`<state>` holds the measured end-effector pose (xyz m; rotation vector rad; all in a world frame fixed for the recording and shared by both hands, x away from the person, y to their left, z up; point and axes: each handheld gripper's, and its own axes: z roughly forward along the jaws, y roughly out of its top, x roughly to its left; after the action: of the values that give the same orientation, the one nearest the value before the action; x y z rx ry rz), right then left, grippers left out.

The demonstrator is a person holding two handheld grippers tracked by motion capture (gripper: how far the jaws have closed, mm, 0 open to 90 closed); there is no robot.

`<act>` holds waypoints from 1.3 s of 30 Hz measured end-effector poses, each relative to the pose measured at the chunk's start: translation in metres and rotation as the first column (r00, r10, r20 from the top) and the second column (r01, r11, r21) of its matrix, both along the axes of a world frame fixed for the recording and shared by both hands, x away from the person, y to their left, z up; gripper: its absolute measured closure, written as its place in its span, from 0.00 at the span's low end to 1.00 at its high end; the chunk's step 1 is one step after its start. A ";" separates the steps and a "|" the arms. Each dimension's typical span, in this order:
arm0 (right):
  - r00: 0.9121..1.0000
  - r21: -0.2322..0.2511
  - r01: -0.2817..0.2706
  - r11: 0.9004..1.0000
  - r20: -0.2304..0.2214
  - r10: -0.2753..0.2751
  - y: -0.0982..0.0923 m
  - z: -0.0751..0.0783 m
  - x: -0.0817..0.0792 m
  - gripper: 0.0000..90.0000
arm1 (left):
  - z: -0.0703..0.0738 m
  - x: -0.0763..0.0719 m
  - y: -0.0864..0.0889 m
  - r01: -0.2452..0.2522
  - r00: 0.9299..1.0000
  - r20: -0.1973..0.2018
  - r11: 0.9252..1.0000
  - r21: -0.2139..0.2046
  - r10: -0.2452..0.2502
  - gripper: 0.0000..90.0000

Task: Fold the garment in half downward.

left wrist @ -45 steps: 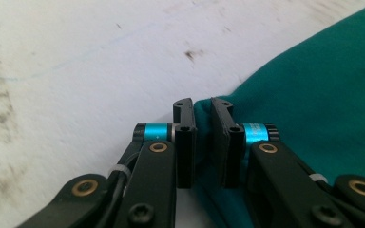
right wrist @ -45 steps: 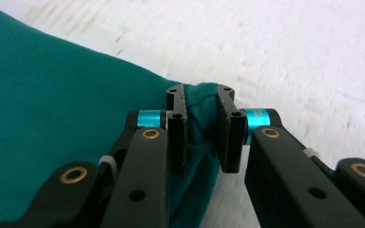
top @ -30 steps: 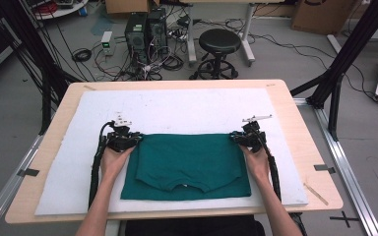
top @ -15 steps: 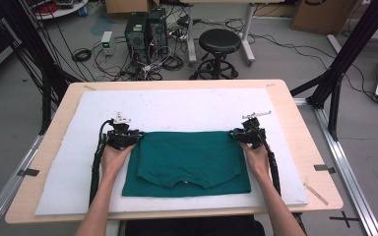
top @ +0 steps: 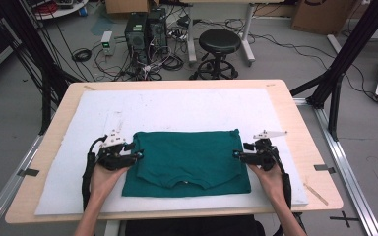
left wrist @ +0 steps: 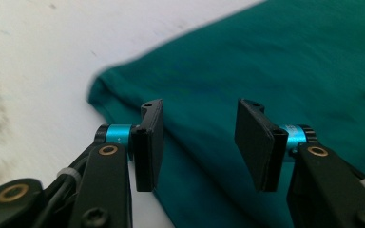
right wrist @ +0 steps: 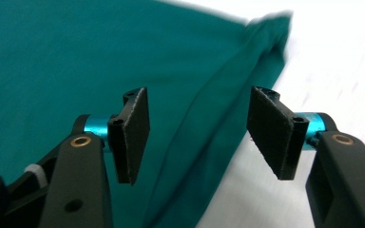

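Green shirt (top: 187, 160), plain, no readable writing

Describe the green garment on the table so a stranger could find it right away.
On the wooden table lies a white mat. Near its front edge, a folded teal T-shirt lies flat. It is the one dark green cloth there.

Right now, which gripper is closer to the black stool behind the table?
Right, though not by much. The stool stands beyond the table's far edge, slightly right of centre. The right gripper is at the green shirt's right edge, the left gripper at its left edge.
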<state>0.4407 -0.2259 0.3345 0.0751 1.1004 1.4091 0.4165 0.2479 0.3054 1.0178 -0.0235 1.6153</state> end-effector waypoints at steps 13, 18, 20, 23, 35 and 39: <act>1.000 -0.102 -0.011 0.995 0.004 0.011 -0.004 -0.062 0.005 0.55 | -0.044 0.017 -0.007 0.003 0.999 -0.049 0.998 0.068 0.000 0.60; 0.996 -0.117 0.091 0.989 0.014 -0.090 0.010 -0.061 0.011 0.74 | -0.044 0.023 -0.008 -0.026 0.998 -0.061 0.997 0.073 0.030 0.73; 0.997 -0.122 0.080 0.989 0.007 -0.080 0.010 -0.059 0.011 0.86 | -0.043 0.022 -0.005 0.012 0.997 -0.079 0.997 0.081 -0.006 0.89; 0.999 -0.135 0.047 0.990 -0.004 -0.048 0.006 -0.058 0.010 0.97 | -0.045 0.020 -0.003 0.024 0.997 -0.077 0.996 0.082 -0.017 0.97; 0.998 -0.157 -0.059 0.986 -0.013 0.058 -0.009 -0.073 0.002 0.97 | -0.064 0.010 0.008 0.066 0.996 -0.073 0.993 0.097 -0.060 0.97; 0.997 -0.171 -0.080 0.982 -0.030 0.076 -0.011 -0.077 0.002 0.97 | -0.072 0.011 0.010 0.061 0.995 -0.083 0.992 0.113 -0.052 0.97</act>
<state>0.4422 -0.2368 0.2576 -0.0762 1.2517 1.3797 0.4275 0.2579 0.2335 1.1599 -0.0919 1.5352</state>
